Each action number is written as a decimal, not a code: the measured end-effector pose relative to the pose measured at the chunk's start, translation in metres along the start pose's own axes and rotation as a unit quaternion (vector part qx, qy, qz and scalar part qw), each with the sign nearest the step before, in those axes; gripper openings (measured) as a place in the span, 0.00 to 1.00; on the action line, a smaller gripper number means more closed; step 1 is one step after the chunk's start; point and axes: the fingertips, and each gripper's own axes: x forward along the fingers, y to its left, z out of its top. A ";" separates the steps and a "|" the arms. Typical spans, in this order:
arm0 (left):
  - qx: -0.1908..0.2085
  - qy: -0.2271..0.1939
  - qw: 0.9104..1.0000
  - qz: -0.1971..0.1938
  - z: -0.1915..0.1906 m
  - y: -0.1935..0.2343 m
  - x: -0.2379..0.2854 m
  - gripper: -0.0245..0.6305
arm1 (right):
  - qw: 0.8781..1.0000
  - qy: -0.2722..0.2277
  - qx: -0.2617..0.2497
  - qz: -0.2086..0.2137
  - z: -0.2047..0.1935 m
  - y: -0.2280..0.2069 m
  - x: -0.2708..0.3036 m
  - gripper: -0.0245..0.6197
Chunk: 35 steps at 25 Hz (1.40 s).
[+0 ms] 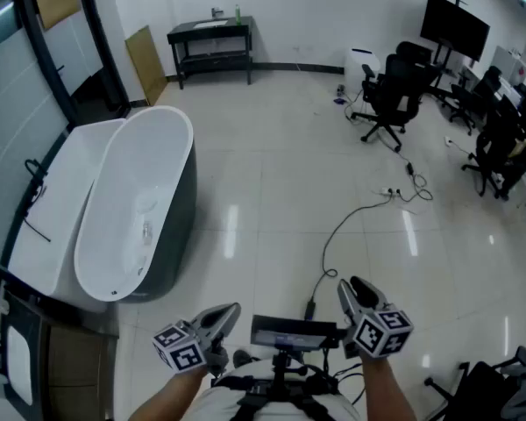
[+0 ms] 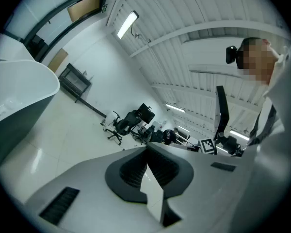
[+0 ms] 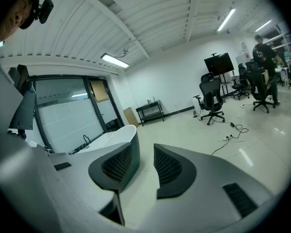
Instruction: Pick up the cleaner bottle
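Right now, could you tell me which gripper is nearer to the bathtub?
Left. In the head view, the left gripper sits close to the near end of the bathtub; the right gripper is farther off to the right.

You are working in a bright, evenly lit room: the ceiling tube lights (image 2: 127,24) lay white streaks of glare on the glossy floor (image 1: 231,231) and a sheen on the white bathtub (image 1: 136,204), and the shadows under the office chairs (image 1: 390,103) are soft and short. Your head view is sharp, with straight lines bowing near its edges. Both gripper views are strong fisheye circles with black corners, the ceiling ribs (image 3: 136,18) curved, the far room small but fairly clear, and the lit tubes blown out to plain white.
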 end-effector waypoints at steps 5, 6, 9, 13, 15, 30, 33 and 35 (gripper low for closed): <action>-0.019 0.003 0.999 -0.034 -0.017 -0.023 -0.011 0.03 | 1.000 0.012 0.019 0.011 -0.028 0.007 -0.012 0.26; -0.021 0.003 0.999 -0.039 -0.018 -0.025 -0.011 0.03 | 1.000 0.015 0.018 0.013 -0.030 0.010 -0.013 0.26; -0.026 0.005 0.999 -0.045 -0.023 -0.024 -0.009 0.03 | 0.999 0.021 0.016 0.020 -0.033 0.014 -0.011 0.26; -0.023 0.008 0.999 -0.041 -0.026 -0.019 -0.009 0.03 | 0.999 0.026 0.011 0.022 -0.038 0.012 -0.010 0.26; -0.030 0.000 0.998 -0.048 -0.024 -0.022 -0.008 0.03 | 0.999 0.023 0.010 0.025 -0.038 0.013 -0.008 0.26; -0.054 0.012 0.996 -0.064 -0.029 -0.022 -0.012 0.03 | 0.999 0.031 0.002 0.023 -0.040 0.027 0.001 0.26; -0.061 0.013 0.996 -0.065 -0.032 -0.023 -0.012 0.03 | 0.999 0.034 0.002 0.019 -0.043 0.027 -0.002 0.26; -0.063 0.018 0.995 -0.069 -0.035 -0.025 -0.010 0.03 | 0.999 0.033 0.004 0.015 -0.044 0.025 -0.005 0.26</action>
